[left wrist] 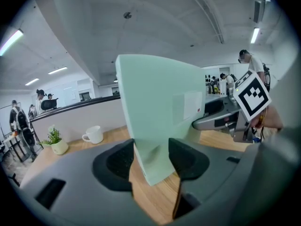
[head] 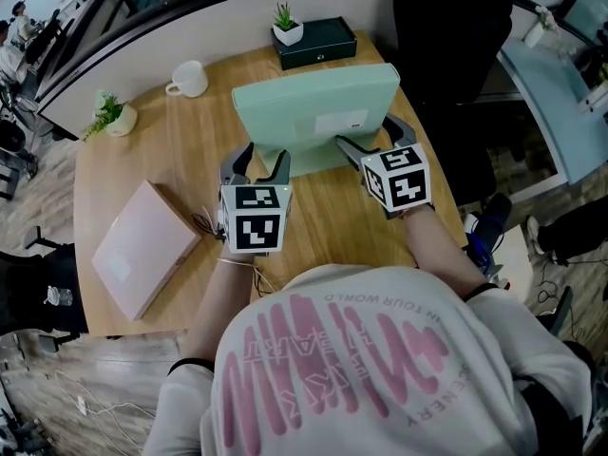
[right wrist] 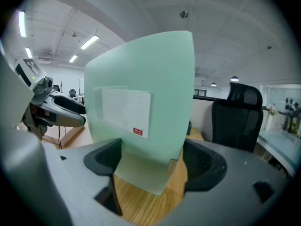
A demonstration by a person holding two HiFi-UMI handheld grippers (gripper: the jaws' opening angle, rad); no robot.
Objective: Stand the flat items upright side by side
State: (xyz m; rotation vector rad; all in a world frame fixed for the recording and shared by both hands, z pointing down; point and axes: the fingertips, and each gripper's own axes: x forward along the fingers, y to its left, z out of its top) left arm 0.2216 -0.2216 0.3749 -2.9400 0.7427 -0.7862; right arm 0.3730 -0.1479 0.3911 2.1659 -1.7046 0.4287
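Head view: L gripper (head: 260,162) & R gripper (head: 370,139), jaws part-closed, each clamp near edge of green box (head: 318,117), stood upright mid-desk (head: 180,141); pink box (head: 142,245) flat, well apart.

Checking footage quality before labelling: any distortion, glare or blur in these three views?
Head view: sharp, evenly lit, mild bowing at the edges. Left gripper view: strong fisheye with dark corners, the green case looks curved. Right gripper view: same fisheye bend, case sharp, no glare.
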